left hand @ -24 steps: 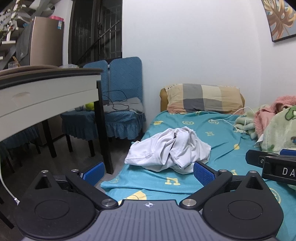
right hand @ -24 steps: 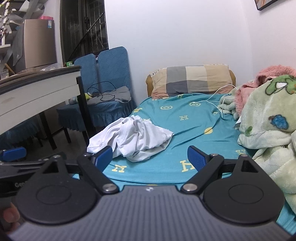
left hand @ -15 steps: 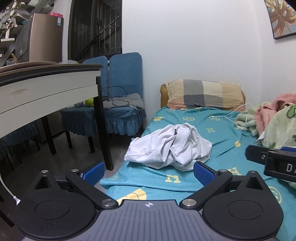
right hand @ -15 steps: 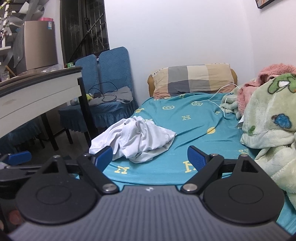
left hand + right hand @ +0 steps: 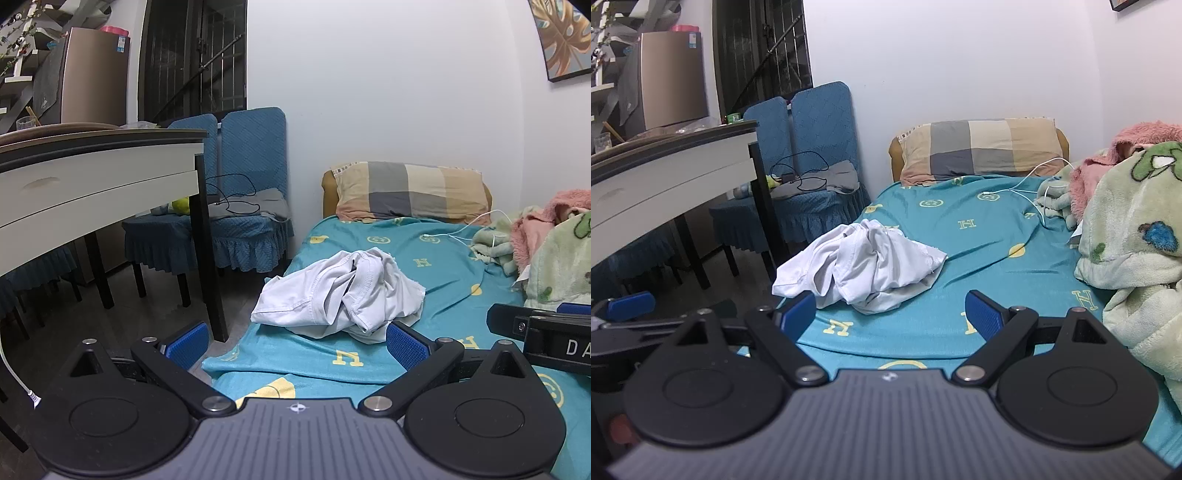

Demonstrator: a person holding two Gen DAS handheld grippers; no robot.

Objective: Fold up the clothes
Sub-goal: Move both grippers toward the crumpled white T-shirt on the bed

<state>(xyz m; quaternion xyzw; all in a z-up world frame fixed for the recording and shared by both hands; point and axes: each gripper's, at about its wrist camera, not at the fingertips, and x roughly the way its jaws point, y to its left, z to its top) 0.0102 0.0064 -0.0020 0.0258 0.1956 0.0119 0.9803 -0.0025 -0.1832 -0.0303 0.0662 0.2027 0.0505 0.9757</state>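
Note:
A crumpled white garment (image 5: 340, 291) (image 5: 860, 262) lies in a heap near the left edge of a bed with a teal sheet (image 5: 443, 266) (image 5: 979, 236). My left gripper (image 5: 295, 345) hovers short of the heap, open, with nothing between its blue pads. My right gripper (image 5: 892, 314) is also open and empty, held short of the garment and to its right. The right gripper's body shows at the right edge of the left wrist view, the left gripper's at the left edge of the right wrist view.
A white table with black legs (image 5: 207, 251) (image 5: 761, 206) stands left of the bed, with blue covered chairs (image 5: 243, 206) behind it. A checked pillow (image 5: 410, 195) lies at the head. Fleece blankets (image 5: 1130, 236) pile along the right side, beside a white cable (image 5: 1030, 184).
Both views have tilted slightly upward, so the garment and bed sit a little lower in frame. Both grippers stay open and empty.

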